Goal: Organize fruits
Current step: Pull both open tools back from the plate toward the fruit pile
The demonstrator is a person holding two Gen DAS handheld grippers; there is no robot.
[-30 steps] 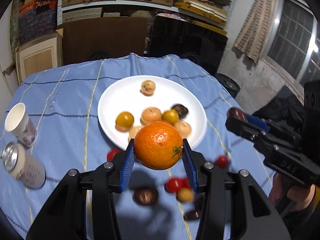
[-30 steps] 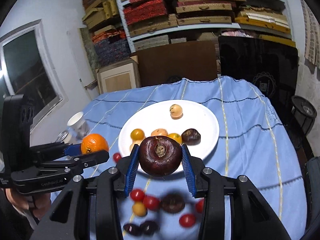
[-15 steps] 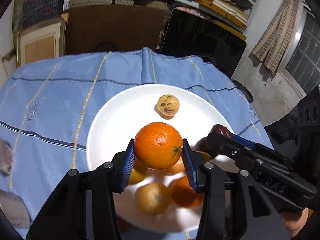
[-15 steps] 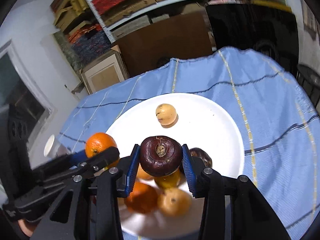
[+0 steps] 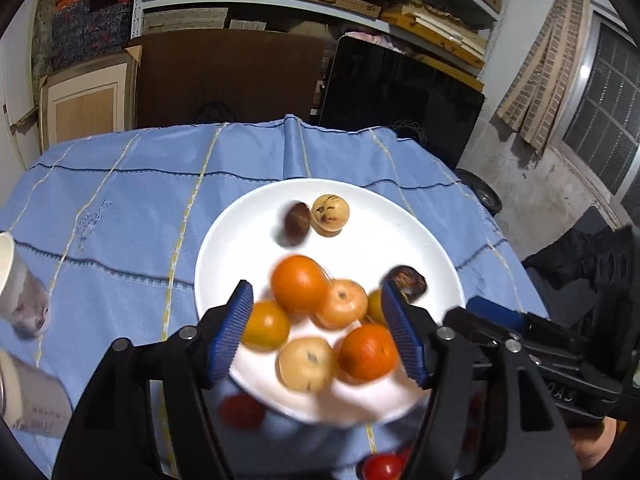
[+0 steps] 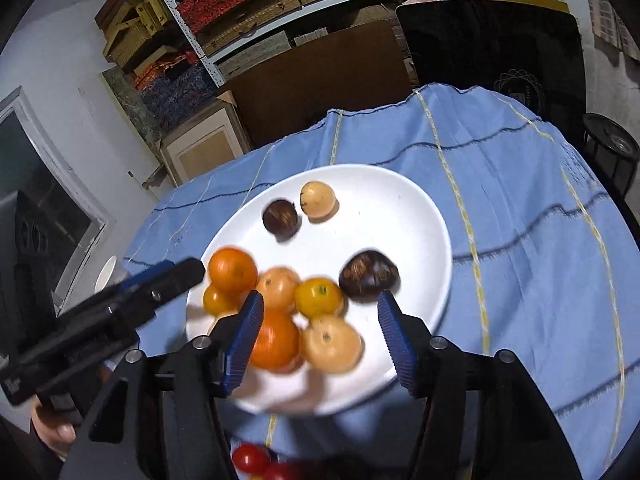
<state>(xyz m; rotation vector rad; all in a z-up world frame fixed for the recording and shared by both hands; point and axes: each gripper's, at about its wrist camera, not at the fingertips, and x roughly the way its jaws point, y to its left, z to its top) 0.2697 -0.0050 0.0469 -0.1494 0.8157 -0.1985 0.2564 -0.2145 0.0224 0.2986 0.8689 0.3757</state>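
Observation:
A white plate (image 5: 384, 216) (image 6: 400, 216) on the blue tablecloth holds several fruits. The big orange (image 5: 299, 283) (image 6: 233, 269) lies blurred on the plate among other orange and yellow fruits. A dark purple fruit (image 5: 297, 223) (image 6: 281, 217) lies next to a tan fruit (image 5: 330, 214) (image 6: 317, 199) at the plate's far side. Another dark fruit (image 5: 405, 282) (image 6: 368, 272) sits at the right. My left gripper (image 5: 320, 334) (image 6: 168, 276) is open and empty above the plate's near edge. My right gripper (image 6: 320, 338) (image 5: 492, 316) is open and empty too.
Red cherry tomatoes (image 5: 382, 466) (image 6: 250, 458) lie on the cloth in front of the plate. A paper cup (image 5: 18, 280) and a can (image 5: 28, 396) lie at the left. Shelves, boxes and a dark panel stand behind the table.
Both grippers opened. The orange dropped from the left gripper onto the plate, and the dark purple fruit left the right gripper and now lies on the plate. Both grippers drew back a little.

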